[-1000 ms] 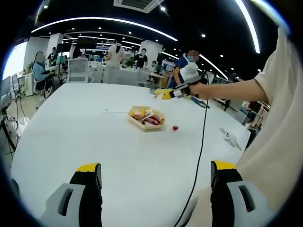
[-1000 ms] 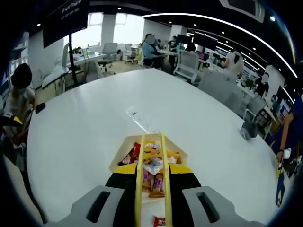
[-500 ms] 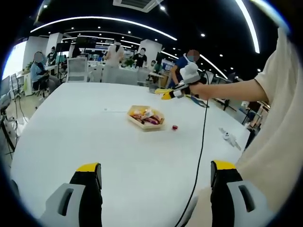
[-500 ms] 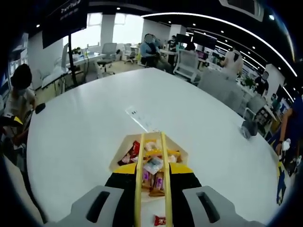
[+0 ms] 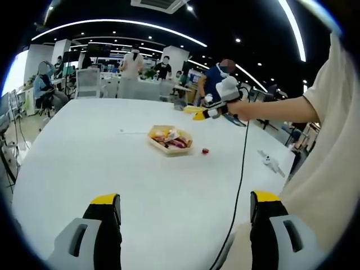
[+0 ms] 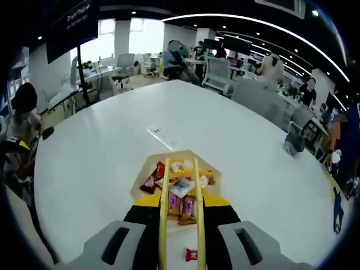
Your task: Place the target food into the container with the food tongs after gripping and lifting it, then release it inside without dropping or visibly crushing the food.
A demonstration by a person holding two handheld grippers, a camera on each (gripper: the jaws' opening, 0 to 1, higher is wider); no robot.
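- We see bright, even light from long ceiling strips [image 5: 112,25], which curve strongly through the fisheye lens.
- The white table [image 6: 112,146] reflects softly, without hard shadows.
- Windows [image 6: 121,36] at the back are overexposed.
- Far people look soft and small; the edges bend and darken.
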